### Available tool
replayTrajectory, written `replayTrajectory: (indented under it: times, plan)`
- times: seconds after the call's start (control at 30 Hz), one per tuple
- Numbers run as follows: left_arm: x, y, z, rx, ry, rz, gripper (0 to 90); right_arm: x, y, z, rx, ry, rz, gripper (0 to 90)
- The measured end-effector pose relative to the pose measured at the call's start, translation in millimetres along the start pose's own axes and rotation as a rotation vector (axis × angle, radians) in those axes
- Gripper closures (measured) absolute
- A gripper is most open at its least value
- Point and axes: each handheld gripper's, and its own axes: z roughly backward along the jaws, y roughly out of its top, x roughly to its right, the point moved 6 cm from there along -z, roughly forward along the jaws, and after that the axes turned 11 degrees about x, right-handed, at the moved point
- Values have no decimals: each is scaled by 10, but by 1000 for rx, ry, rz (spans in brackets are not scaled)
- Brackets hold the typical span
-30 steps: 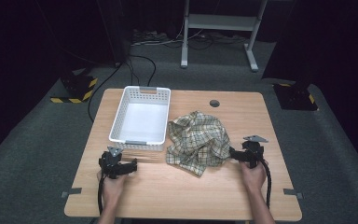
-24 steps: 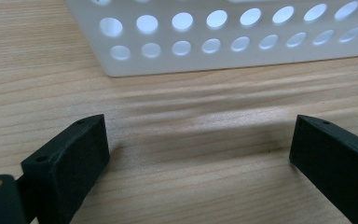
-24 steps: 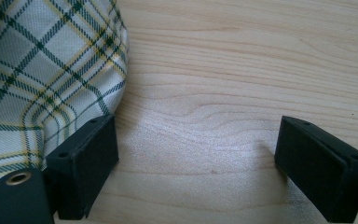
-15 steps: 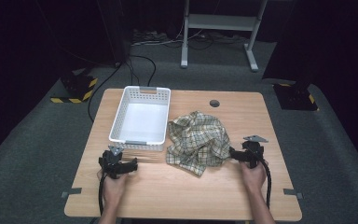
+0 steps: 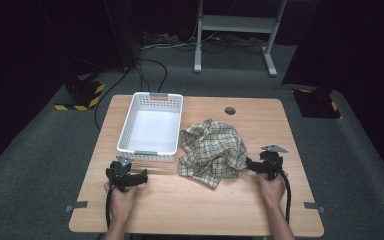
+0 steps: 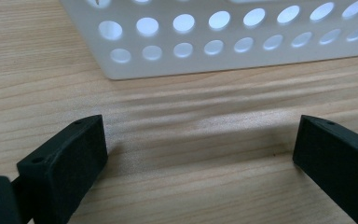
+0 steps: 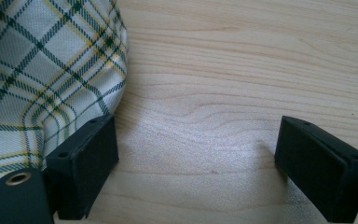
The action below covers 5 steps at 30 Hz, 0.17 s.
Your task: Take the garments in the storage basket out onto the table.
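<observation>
A light wooden table [image 5: 190, 200] is seen bearing a white perforated plastic basket [image 5: 152, 127]; just beside it a crumpled green-and-yellow checked cloth [image 5: 211, 151] is bunched. The right gripper [image 7: 196, 161], wide open and empty, is set against the cloth's edge; the left gripper [image 6: 200, 151] is likewise held wide open, empty, near the basket.

Lab or recording studio: black curtains all round, grey carpet floor [image 5: 40, 165], lone wooden table [image 5: 195, 210]. Hazard-striped stand bases at 10 [image 5: 80, 97] and 2 o'clock [image 5: 317, 102]; cables [image 5: 150, 75] and metal frame [image 5: 235, 35] at 12.
</observation>
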Motion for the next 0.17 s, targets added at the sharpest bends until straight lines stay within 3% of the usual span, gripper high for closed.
replayTrajectory:
  times: [0.17]
  plan:
    - [-1,1,-2,0,-1,-1,28,0,0,0,0,0,0,125]
